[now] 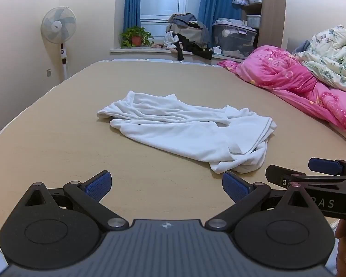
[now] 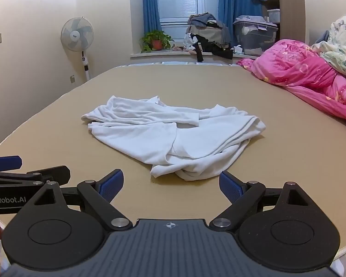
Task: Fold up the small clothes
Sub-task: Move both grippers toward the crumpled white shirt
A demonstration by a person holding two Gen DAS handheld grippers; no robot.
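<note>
At the bottom of each wrist view a claw is seen with its jaws spread wide and nothing between them: the left gripper [image 1: 166,185] and the right gripper [image 2: 171,184], side by side above the tan bed surface [image 1: 57,143]. The step in hand is judged to be the first reach. It would be done best if the crumpled cloth were spread flat before any fold is made, with a single layer taken at an outer edge, not the bunched heap. The white garment [image 1: 184,129] lies rumpled at mid-frame, just beyond both claws and untouched; its bunched near corner [image 2: 186,173] sits just above the right gripper's pads. Farther off, at the right edge, a pink quilt [image 1: 288,73] is piled.
</note>
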